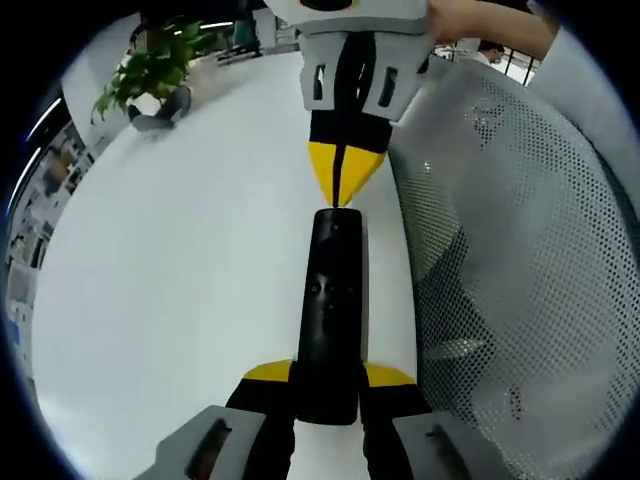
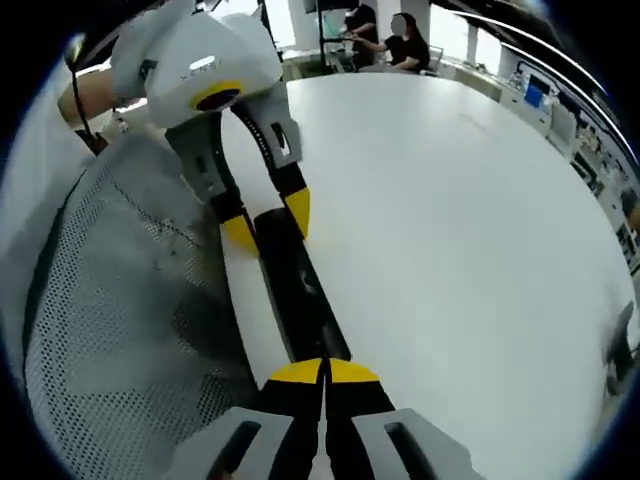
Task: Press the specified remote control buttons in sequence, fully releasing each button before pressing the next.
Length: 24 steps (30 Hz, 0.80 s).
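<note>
Your left gripper has its yellow-tipped jaws clamped on either side of the remote. Your right gripper has its jaws pressed together, tips touching the remote's far end. Your bare forearm shows behind it.

The left gripper view looked forward along its own jaws from close above the white table, down the length of a black remote toward the right gripper facing it. The right gripper view looked back from the opposite end, equally near, along the same remote toward the left gripper. Both views shared the remote, the table and the mesh basket beside it.
</note>
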Available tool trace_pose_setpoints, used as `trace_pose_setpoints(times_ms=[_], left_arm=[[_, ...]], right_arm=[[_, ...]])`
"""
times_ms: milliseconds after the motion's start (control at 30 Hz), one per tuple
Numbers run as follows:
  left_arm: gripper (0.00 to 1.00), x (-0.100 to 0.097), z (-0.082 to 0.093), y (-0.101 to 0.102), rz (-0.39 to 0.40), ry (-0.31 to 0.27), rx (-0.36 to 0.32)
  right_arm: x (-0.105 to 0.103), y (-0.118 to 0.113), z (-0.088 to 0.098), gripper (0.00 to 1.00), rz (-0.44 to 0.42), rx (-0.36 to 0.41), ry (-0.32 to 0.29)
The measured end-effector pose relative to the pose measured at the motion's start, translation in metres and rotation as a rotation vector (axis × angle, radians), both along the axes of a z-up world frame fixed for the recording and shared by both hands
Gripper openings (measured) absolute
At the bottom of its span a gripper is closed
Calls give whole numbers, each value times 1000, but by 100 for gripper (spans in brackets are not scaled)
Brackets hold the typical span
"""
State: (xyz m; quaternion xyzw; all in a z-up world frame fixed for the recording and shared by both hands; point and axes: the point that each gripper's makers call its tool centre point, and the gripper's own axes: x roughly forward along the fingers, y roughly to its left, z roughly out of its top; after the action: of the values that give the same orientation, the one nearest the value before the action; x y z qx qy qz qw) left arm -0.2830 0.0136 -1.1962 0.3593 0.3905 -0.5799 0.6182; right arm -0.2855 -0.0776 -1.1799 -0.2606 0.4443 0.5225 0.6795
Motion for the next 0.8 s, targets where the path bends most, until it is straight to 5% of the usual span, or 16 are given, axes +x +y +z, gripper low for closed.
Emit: trace_pose_setpoints(times_ms=[533,667,800], left_arm=[[23,0,0,1,-15,4,2],[23,0,0,0,-15,0,4],[23,1,1,0,-8,-1,-5]], right_arm=[[2,4,-6,0,190,-178,-19],[4,2,-6,0,149,-178,-1],[4,2,-5,0,132,-107,-47]])
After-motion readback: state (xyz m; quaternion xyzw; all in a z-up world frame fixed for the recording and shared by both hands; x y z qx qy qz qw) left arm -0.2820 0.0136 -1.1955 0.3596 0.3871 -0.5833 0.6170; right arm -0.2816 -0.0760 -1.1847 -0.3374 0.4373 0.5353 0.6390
